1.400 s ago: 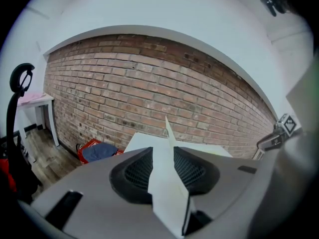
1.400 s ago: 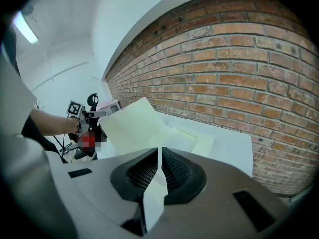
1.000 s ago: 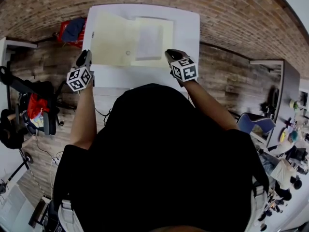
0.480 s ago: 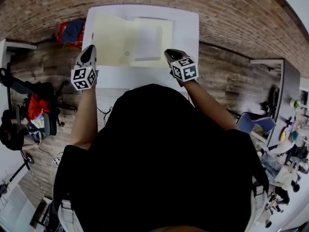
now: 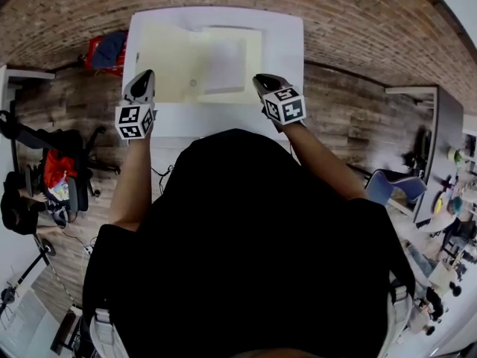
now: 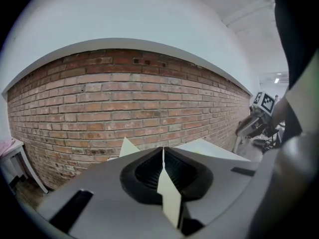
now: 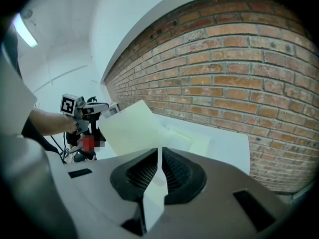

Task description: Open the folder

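Note:
A pale yellow folder (image 5: 194,58) lies spread on the white table (image 5: 287,36), a lighter sheet on its right half. My left gripper (image 5: 141,78) is at the folder's near left corner. Its jaws have just been closing, and in the left gripper view (image 6: 163,156) they stand shut on a thin yellow edge of the folder (image 6: 170,200). My right gripper (image 5: 261,80) sits at the near right corner. In the right gripper view (image 7: 158,158) it is shut on a pale folder flap (image 7: 152,203), and another leaf (image 7: 129,128) rises beyond it.
A brick wall (image 6: 124,98) runs behind the table. On the wooden floor to the left are a red box with a blue cloth (image 5: 108,51) and dark gear with a red item (image 5: 56,166). A desk (image 5: 440,140) stands at the right.
My left gripper has moved right and forward to the folder's near left corner, rolling its marker cube. The right gripper has stayed put.

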`<state>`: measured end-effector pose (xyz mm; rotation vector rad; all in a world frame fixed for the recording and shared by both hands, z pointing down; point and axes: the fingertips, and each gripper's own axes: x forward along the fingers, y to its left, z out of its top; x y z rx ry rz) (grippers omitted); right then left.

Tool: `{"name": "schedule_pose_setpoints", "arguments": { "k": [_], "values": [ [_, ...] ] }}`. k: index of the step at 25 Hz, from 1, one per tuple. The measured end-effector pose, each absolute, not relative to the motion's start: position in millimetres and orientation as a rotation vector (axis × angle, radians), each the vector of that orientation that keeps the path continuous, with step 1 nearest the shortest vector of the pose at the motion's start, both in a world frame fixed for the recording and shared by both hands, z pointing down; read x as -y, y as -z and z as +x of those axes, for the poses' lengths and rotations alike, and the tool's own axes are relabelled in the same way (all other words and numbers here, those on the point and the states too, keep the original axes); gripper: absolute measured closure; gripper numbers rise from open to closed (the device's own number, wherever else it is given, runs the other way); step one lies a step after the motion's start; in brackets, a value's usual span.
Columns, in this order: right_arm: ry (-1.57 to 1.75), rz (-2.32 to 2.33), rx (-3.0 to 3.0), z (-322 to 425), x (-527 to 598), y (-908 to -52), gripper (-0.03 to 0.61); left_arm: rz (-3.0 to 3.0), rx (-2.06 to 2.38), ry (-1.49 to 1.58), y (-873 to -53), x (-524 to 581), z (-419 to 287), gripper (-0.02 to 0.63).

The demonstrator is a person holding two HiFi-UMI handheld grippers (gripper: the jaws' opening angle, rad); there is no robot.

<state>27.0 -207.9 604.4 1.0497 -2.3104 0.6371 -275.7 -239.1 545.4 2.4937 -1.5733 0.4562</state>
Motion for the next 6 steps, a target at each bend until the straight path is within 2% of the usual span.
{"name": "schedule_pose_setpoints", "arguments": {
  "k": [6],
  "values": [
    [-0.630, 1.057, 2.314, 35.0, 211.3, -600.5, 0.529, 2.526, 1.531, -0.482, -545.0, 239.7, -256.4, 0.595]
  ]
}}
